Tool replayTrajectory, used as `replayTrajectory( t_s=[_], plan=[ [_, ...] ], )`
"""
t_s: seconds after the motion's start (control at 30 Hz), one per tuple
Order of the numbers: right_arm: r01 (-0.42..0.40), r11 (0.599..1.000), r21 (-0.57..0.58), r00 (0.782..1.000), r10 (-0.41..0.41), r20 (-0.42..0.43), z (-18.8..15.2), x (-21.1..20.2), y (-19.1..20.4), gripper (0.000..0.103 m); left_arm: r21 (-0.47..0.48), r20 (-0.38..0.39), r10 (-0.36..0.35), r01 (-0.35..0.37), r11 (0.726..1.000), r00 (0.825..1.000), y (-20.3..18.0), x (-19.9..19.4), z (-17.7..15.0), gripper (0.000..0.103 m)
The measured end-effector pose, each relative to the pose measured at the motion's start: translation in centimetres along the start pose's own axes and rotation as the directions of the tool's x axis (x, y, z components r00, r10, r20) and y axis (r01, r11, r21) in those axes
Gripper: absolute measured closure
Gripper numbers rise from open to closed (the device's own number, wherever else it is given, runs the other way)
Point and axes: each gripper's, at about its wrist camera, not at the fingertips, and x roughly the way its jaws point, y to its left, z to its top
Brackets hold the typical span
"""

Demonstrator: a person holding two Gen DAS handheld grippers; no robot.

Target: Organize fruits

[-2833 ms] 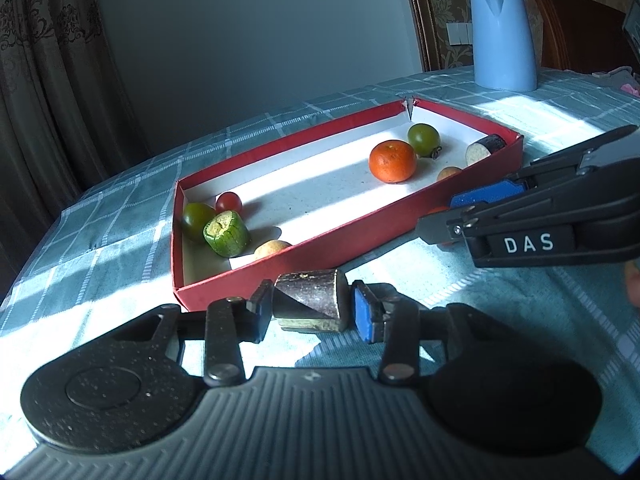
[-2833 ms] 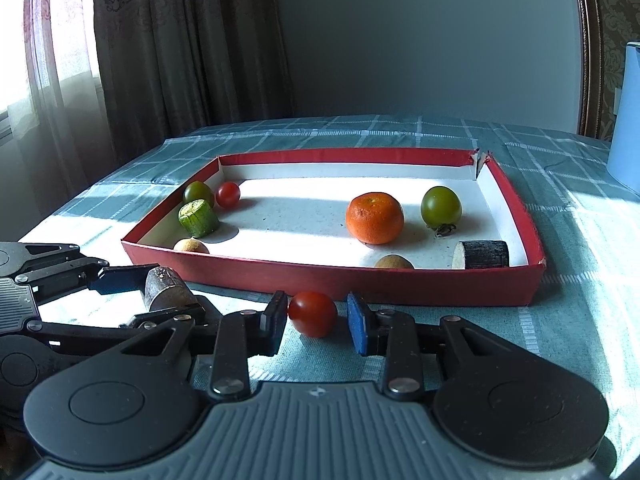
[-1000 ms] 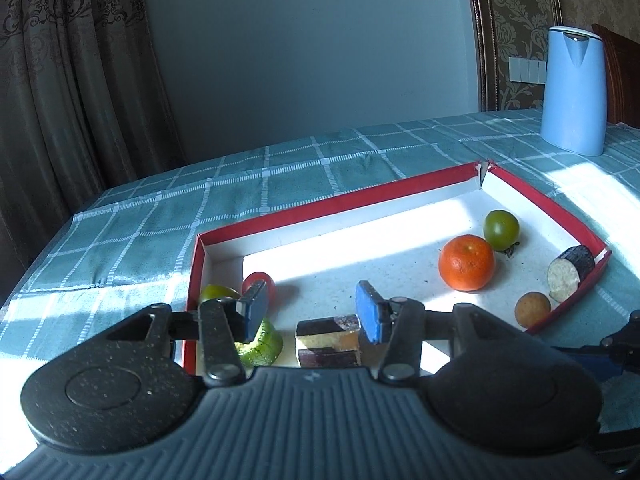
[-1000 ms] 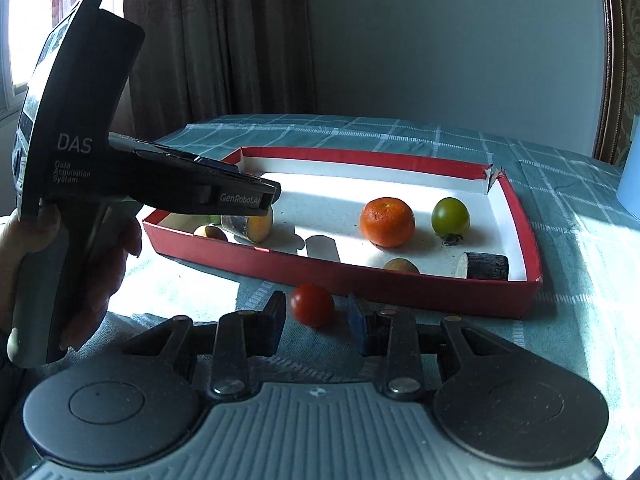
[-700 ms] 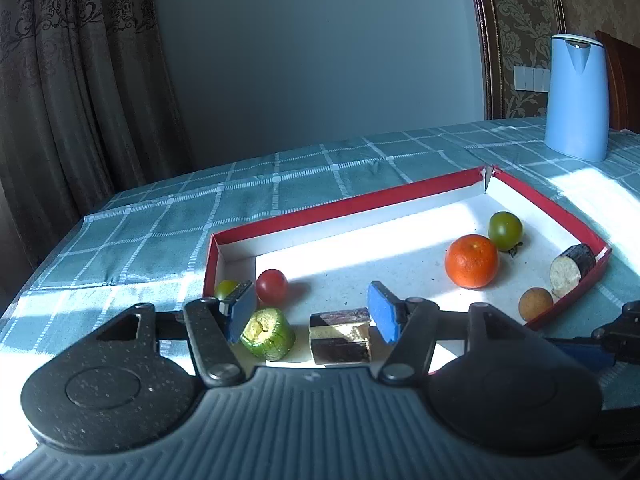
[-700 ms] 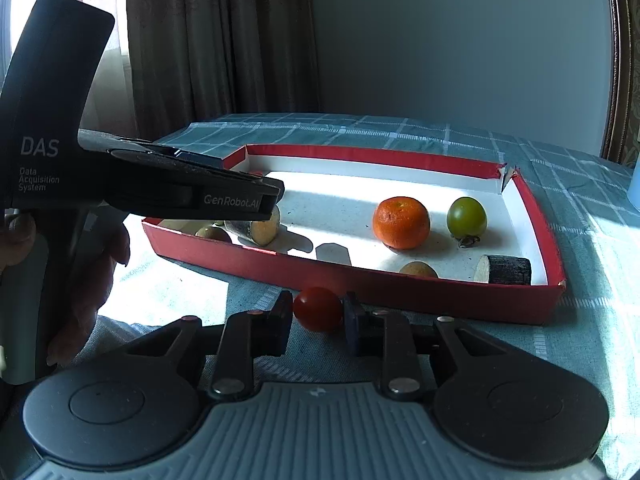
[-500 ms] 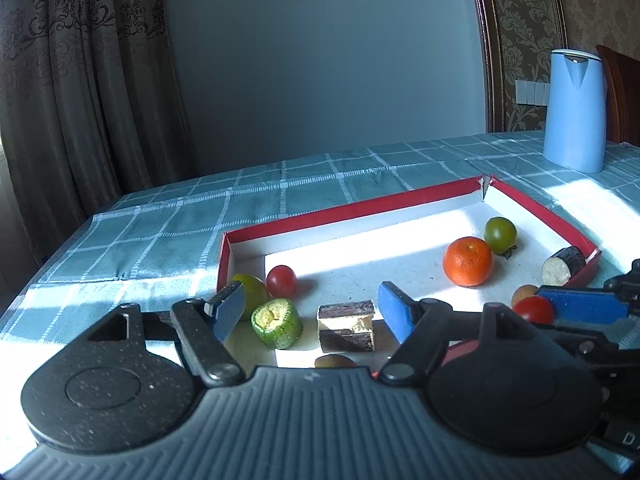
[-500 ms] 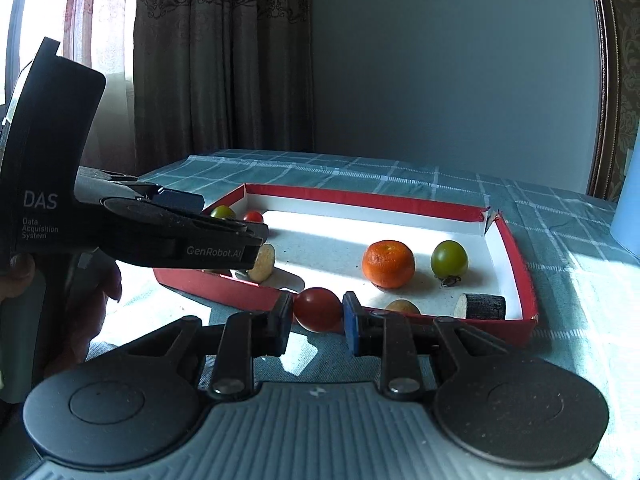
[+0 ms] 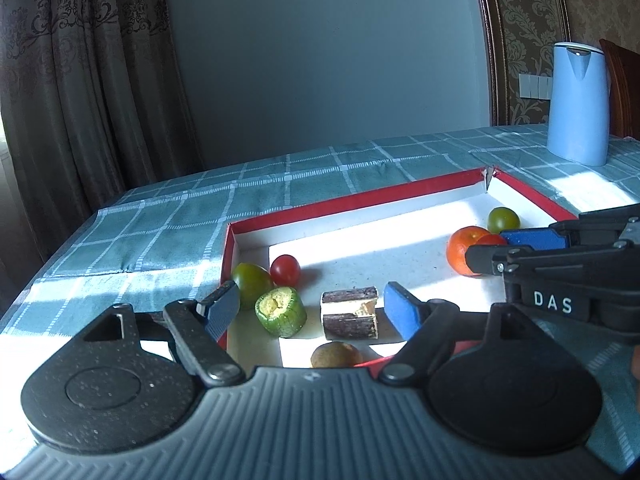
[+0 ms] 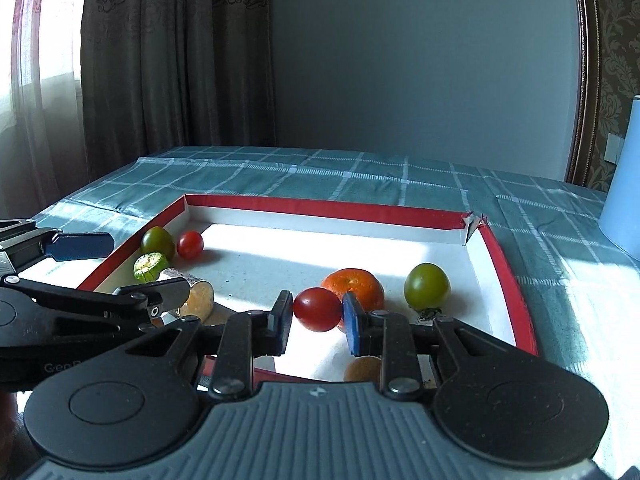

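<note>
A red tray [image 9: 344, 202] [image 10: 320, 206] with a white floor lies on the checked tablecloth. My right gripper [image 10: 317, 316] is shut on a red cherry tomato [image 10: 317, 309] and holds it above the tray, in front of the orange mandarin [image 10: 360, 281]; it also shows in the left wrist view [image 9: 490, 248]. My left gripper [image 9: 312, 309] is open and empty over the tray's near left corner. Below it lie the dark-skinned cut piece [image 9: 350, 313], a green cut piece [image 9: 280, 312], a green tomato [image 9: 250, 279], a red cherry tomato [image 9: 285, 270] and a small brown fruit [image 9: 335, 355].
A second green tomato [image 10: 427, 285] and a small brown fruit [image 10: 363, 368] lie at the tray's right side. A light blue kettle [image 9: 579, 103] stands on the table at the far right. Curtains hang behind the table's left edge.
My left gripper let go of the dark cut piece in the tray and drew back, open. My right gripper shut on the red cherry tomato on the cloth and lifted it over the tray.
</note>
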Motion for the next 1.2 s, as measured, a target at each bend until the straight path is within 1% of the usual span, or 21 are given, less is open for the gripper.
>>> replayTrajectory(
  t_s=[0.07, 0.13, 0.17, 0.2, 0.27, 0.3, 0.33, 0.37, 0.47, 0.63, 0.7, 0.77, 0.83, 1.0, 1.07, 1.2],
  plan=[
    [0.001, 0.999, 0.04, 1.0, -0.001, 0.005, 0.2, -0.2, -0.6, 0.075, -0.008, -0.003, 0.003, -0.003, 1.0, 1.0, 0.1, -0.1, 0.0, 0.022],
    [0.017, 0.998, 0.056, 1.0, -0.018, 0.016, 0.2, -0.6, -0.9, 0.065, -0.02, -0.015, 0.0, 0.0, 1.0, 1.0, 0.2, -0.2, -0.2, 0.022],
    [0.022, 0.998, 0.064, 0.999, -0.023, 0.025, 0.1, -0.8, -1.0, 0.048, -0.024, -0.017, 0.0, -0.001, 1.0, 1.0, 0.2, -0.3, -0.3, 0.022],
    [0.023, 0.997, 0.073, 0.999, -0.026, 0.038, 0.0, -1.0, -1.1, 0.034, -0.024, -0.015, 0.006, -0.006, 1.0, 1.0, 0.2, -0.6, -0.5, 0.022],
    [0.025, 0.996, 0.083, 0.997, -0.031, 0.074, -0.2, -2.0, -1.2, 0.033, -0.023, -0.006, 0.013, -0.013, 1.0, 1.0, 0.1, -1.2, -0.8, 0.021],
    [0.027, 0.997, 0.078, 0.995, -0.035, 0.094, -0.3, -2.5, -1.1, 0.033, -0.027, -0.004, 0.01, -0.01, 1.0, 1.0, 0.0, -1.5, -1.0, 0.02],
    [0.037, 0.997, 0.073, 0.993, -0.045, 0.11, -0.4, -3.1, -1.1, 0.033, -0.033, -0.002, 0.004, -0.004, 0.999, 1.0, 0.0, -1.8, -1.2, 0.016],
    [0.046, 0.996, 0.071, 0.991, -0.054, 0.122, -0.6, -3.5, -0.9, 0.033, -0.036, 0.001, 0.001, -0.001, 0.999, 1.0, 0.0, -2.1, -1.4, 0.016],
    [0.031, 0.998, 0.061, 0.992, -0.039, 0.122, -1.3, -4.3, -0.5, 0.033, -0.028, 0.008, 0.003, -0.003, 1.0, 1.0, -0.3, -2.8, -1.9, 0.014],
    [0.043, 0.998, 0.043, 0.991, -0.048, 0.127, -2.3, -5.5, 0.2, 0.033, -0.015, 0.003, 0.011, -0.011, 1.0, 1.0, -0.7, -3.1, -2.3, 0.014],
    [0.031, 0.998, 0.051, 0.991, -0.037, 0.125, -2.8, -6.1, 0.2, 0.033, -0.019, 0.002, 0.014, -0.014, 1.0, 1.0, -0.6, -3.2, -2.4, 0.012],
    [0.018, 0.998, 0.066, 0.992, -0.026, 0.123, -3.4, -6.7, 0.0, 0.033, -0.036, 0.004, 0.015, -0.015, 0.999, 1.0, -0.4, -3.4, -2.5, 0.006],
    [0.018, 0.998, 0.06, 0.994, -0.024, 0.104, -3.9, -6.8, 0.1, 0.029, -0.046, 0.007, 0.015, -0.014, 0.999, 1.0, -0.2, -3.5, -2.5, 0.003],
    [0.017, 0.998, 0.057, 0.998, -0.02, 0.065, -4.0, -6.3, 0.2, 0.028, -0.043, -0.005, 0.025, -0.025, 0.999, 1.0, -0.3, -3.5, -2.7, 0.003],
    [0.006, 0.998, 0.067, 0.999, -0.009, 0.042, -4.0, -6.1, 0.0, 0.028, -0.047, -0.003, 0.018, -0.018, 0.999, 1.0, -0.3, -3.8, -2.8, 0.002],
    [0.01, 0.996, 0.083, 1.0, -0.012, 0.023, -4.1, -5.8, -0.2, 0.028, -0.049, -0.005, 0.026, -0.026, 0.998, 1.0, -0.4, -3.9, -2.9, 0.001]
  ],
)
